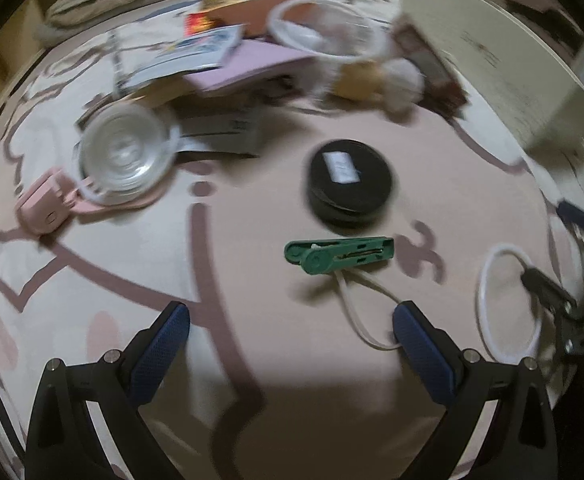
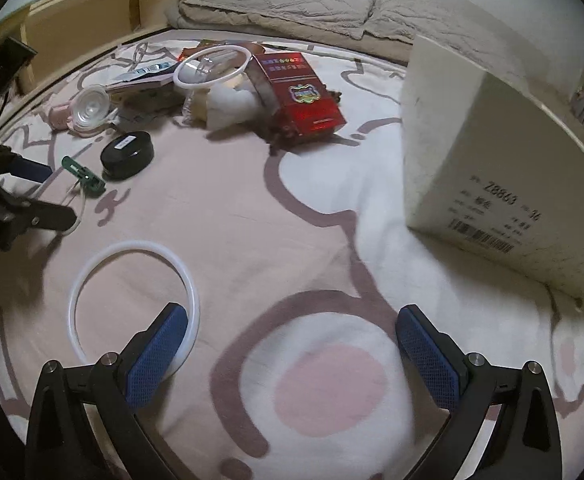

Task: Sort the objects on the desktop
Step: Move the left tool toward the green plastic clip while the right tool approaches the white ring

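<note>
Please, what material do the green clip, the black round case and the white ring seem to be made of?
Green clip: probably hard plastic, matte, with molded slots. Black round case: likely plastic, slightly glossy, with a white label on its lid. White ring: looks like silicone or soft rubber, smooth and slightly translucent.

Dim indoor light, motion-blurred left view, fisheye-bent dark edges.

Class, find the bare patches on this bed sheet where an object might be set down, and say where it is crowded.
Free: the sheet between the white ring and the white box, and ahead of the red box. Crowded: the far pile around the clear lid and black tin.
</note>
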`<state>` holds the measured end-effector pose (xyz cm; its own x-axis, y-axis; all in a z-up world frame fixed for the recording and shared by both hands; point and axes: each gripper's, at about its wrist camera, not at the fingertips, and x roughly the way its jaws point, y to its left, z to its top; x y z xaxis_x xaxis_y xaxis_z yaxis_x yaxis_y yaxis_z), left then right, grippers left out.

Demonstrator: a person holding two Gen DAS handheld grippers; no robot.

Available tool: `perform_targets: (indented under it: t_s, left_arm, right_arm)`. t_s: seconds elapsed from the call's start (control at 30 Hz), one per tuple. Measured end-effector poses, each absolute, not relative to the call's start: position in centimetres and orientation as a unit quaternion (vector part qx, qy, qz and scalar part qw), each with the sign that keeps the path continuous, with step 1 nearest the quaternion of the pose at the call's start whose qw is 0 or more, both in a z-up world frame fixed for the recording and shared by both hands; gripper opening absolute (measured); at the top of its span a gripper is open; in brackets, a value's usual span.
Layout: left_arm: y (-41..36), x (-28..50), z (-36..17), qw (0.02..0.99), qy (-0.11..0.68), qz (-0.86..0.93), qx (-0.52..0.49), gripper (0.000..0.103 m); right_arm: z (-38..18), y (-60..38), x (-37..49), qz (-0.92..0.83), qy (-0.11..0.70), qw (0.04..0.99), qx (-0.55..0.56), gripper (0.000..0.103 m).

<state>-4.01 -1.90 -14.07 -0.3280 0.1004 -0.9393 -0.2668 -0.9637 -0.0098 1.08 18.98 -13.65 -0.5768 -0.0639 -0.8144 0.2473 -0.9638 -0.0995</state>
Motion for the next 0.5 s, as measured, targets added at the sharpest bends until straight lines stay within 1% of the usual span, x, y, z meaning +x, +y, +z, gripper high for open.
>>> perform_targets:
  t_s: [0.1, 0.33, 0.5]
  left_arm:
    - [-0.6, -3.4, -14.0, 0.133, 0.089, 0.808, -0.568, 0.102]
    - [1.6, -2.7, -14.0, 0.181, 0.111, 0.797, -0.566, 0.102]
    - [2.3, -2.7, -14.1, 0.185, 0.120, 0.797, -0.563, 0.102]
  right_arm:
    - [-13.6, 19.3, 0.8, -0.881, 0.111, 0.086, 0.451, 0.103]
    - [-13.5, 20.7, 0.7, -0.879, 0.100, 0.076, 0.460, 0.103]
    - [-13.3, 21.3, 0.8, -0.878, 0.091, 0.072, 0.465, 0.103]
